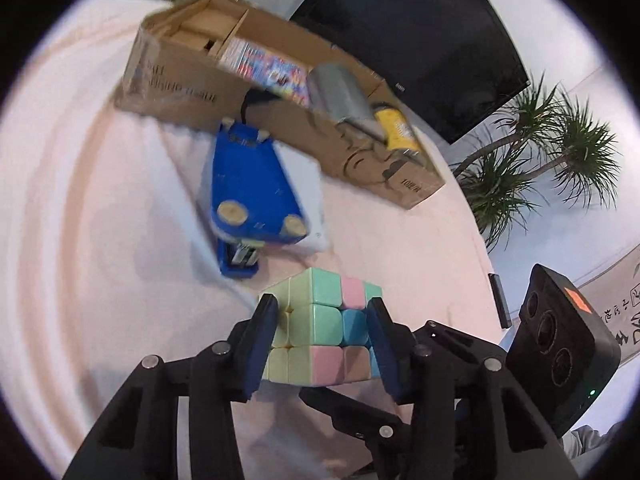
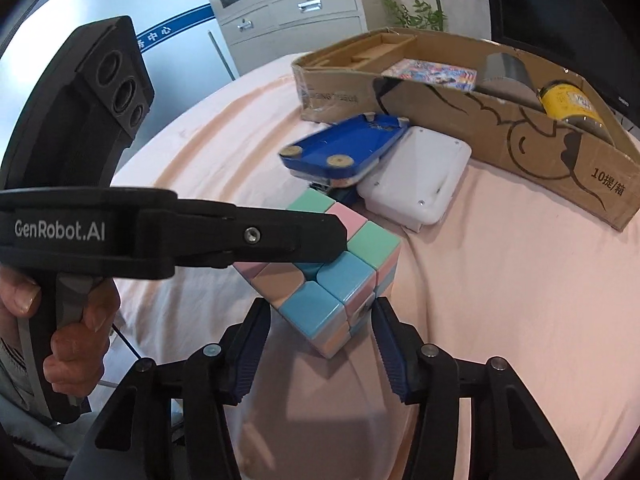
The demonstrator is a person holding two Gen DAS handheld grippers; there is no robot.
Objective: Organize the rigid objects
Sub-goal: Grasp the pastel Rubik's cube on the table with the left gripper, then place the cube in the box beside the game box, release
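Cube [image 1: 320, 328] in pastel green, pink and blue sits clamped between the left gripper [image 1: 324, 312] fingers, above the pink cloth [image 1: 100, 200]. The right gripper [image 2: 322, 312] hangs open just beside the cube's near corner, not touching. Beyond lie a blue stapler [image 2: 344, 152] propped on a white case [image 2: 416, 176], then a cardboard box [image 2: 520, 128] holding a yellow jar [image 2: 568, 100].

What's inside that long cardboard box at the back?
The cardboard box holds a colourful printed pack, a grey cylinder and a yellow-labelled jar. Its far end has cardboard dividers. The front wall hides their lower parts and the floor.
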